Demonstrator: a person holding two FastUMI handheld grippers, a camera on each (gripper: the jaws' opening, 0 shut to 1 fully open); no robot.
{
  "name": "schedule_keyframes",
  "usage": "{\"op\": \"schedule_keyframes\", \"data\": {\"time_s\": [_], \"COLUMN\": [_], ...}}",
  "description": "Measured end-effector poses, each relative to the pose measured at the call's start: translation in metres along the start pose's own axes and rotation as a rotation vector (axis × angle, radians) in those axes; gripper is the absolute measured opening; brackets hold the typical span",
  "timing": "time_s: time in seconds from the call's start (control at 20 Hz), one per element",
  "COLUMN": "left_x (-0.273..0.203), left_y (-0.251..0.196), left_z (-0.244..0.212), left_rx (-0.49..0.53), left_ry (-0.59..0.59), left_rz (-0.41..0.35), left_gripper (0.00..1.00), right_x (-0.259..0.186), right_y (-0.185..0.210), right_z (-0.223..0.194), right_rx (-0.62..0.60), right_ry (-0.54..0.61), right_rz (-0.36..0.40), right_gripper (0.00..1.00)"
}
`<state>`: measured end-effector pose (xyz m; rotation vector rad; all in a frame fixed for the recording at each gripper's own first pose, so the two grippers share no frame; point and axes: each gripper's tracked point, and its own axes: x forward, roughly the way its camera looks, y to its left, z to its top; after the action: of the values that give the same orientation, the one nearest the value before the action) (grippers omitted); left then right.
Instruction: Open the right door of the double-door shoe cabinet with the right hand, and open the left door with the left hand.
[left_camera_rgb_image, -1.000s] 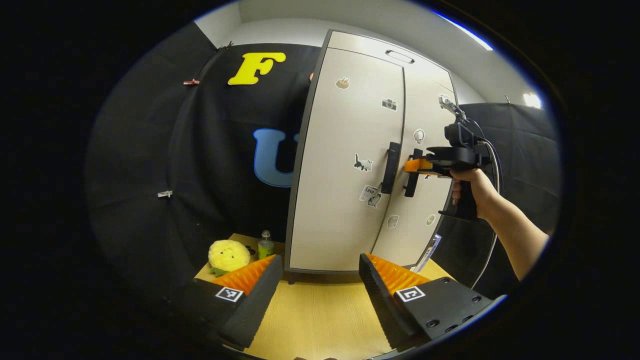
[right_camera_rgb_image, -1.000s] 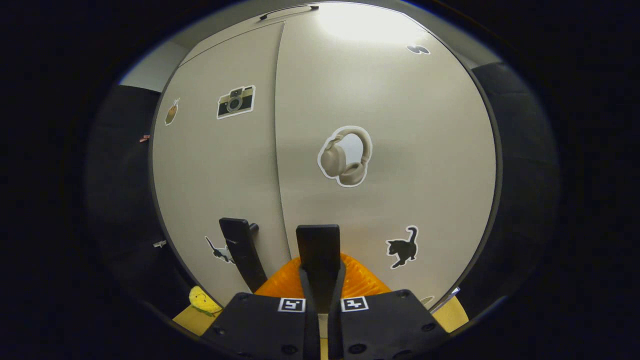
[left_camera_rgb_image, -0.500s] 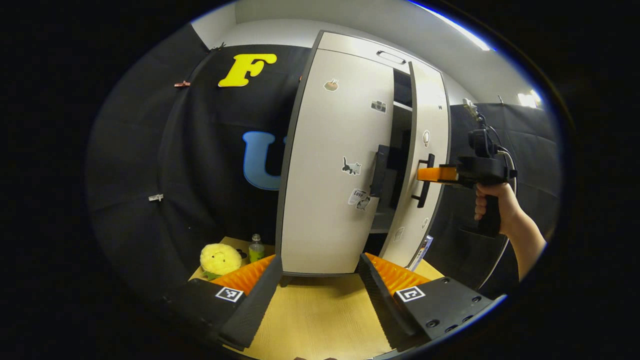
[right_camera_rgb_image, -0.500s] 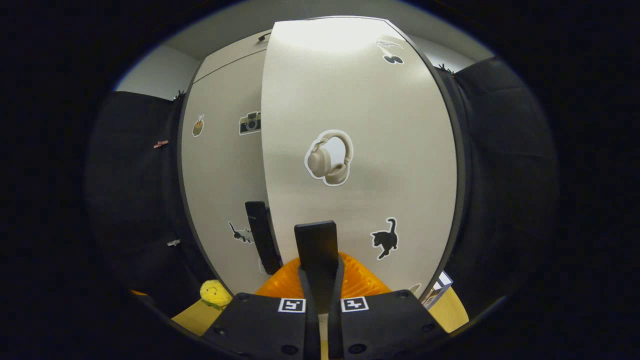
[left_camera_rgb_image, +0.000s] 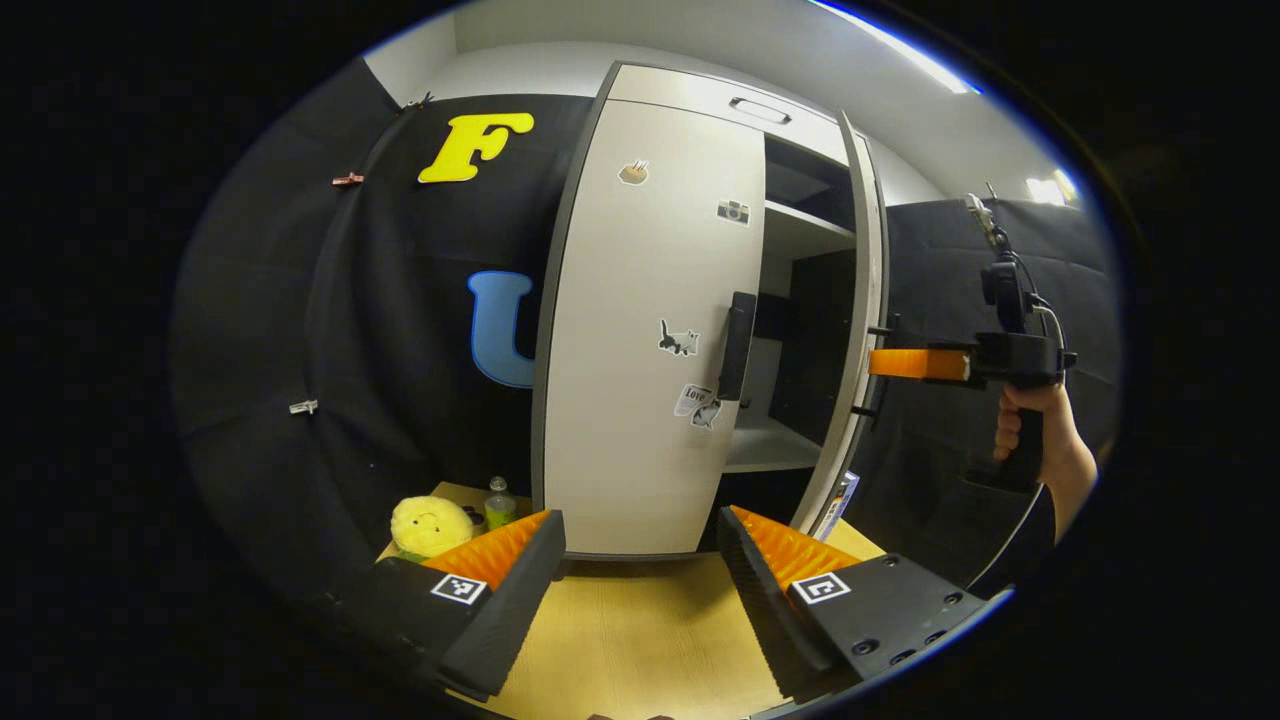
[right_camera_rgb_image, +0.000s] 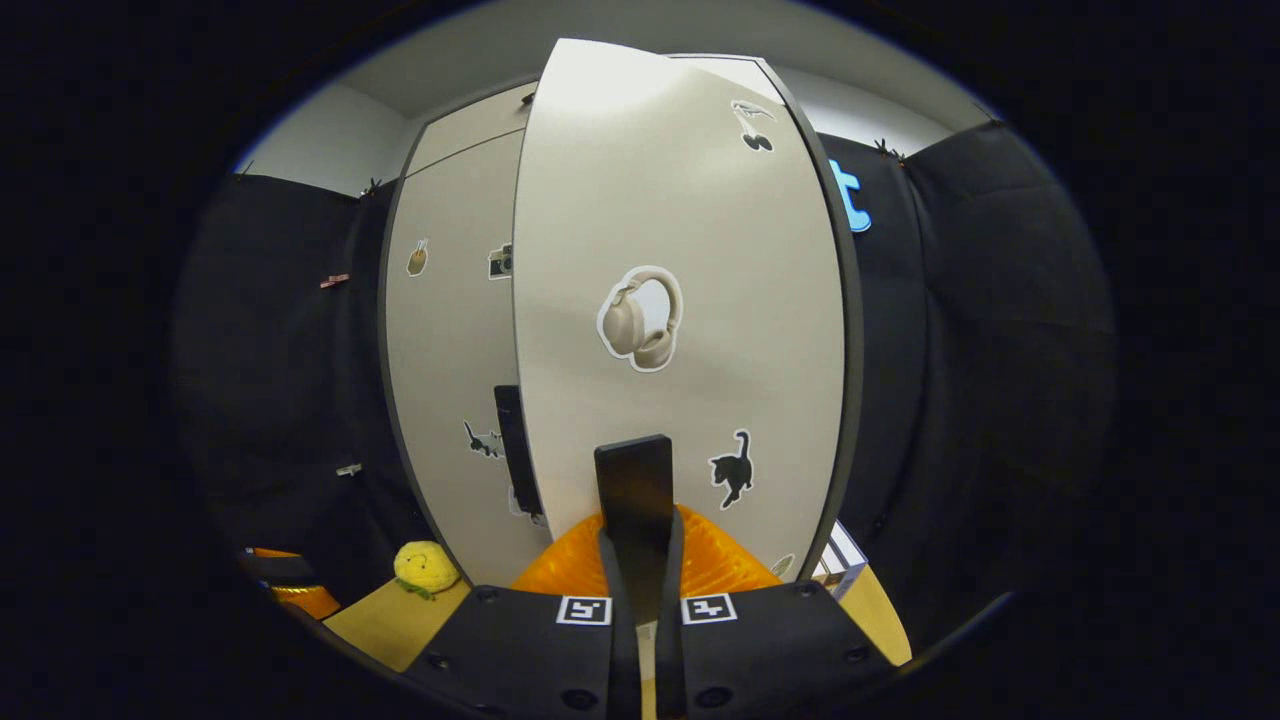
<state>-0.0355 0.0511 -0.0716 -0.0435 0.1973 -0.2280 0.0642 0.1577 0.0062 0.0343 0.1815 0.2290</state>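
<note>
From the left gripper view we see our left gripper (left_camera_rgb_image: 640, 590), fingers spread wide over the pale wooden bench (left_camera_rgb_image: 630, 640). The beige double-door shoe cabinet (left_camera_rgb_image: 640, 340) stands ahead: left door (left_camera_rgb_image: 640, 400) closed, its sticker text too small to read, right door (left_camera_rgb_image: 862, 300) swung open. Our right gripper (right_camera_rgb_image: 640, 560) has its fingers pinching the right door's black bar handle (right_camera_rgb_image: 634, 490), whose lower end they hide.

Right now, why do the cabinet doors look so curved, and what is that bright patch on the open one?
Left gripper view: the fisheye lens bows the closed left door and the right door, which shows edge-on; a ceiling light strip glares at the top. Right gripper view: the right door bulges the same way, and its upper part is washed out by glare, dimming toward the bottom.
</note>
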Motion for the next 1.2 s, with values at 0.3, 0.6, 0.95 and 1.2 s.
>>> {"op": "schedule_keyframes", "data": {"time_s": [0.3, 0.6, 0.95, 1.2], "left_x": [0.008, 0.010, 0.018, 0.026], "left_y": [-0.013, -0.023, -0.036, -0.048], "left_z": [0.001, 0.001, -0.002, 0.002], "left_rx": [-0.008, -0.008, 0.003, -0.006], "left_ry": [0.002, 0.000, 0.007, -0.009], "left_rz": [0.016, 0.039, 0.052, 0.055], "left_gripper": [0.95, 0.95, 0.95, 0.95], "right_x": [-0.022, -0.032, -0.038, -0.044], "right_y": [-0.023, -0.037, -0.051, -0.083], "right_z": [0.000, 0.000, 0.003, 0.005], "right_rx": [0.015, 0.013, 0.018, 0.016], "right_ry": [0.008, 0.013, 0.006, -0.013], "right_rz": [-0.011, -0.017, -0.027, -0.113], "right_gripper": [0.10, 0.10, 0.10, 0.09]}}
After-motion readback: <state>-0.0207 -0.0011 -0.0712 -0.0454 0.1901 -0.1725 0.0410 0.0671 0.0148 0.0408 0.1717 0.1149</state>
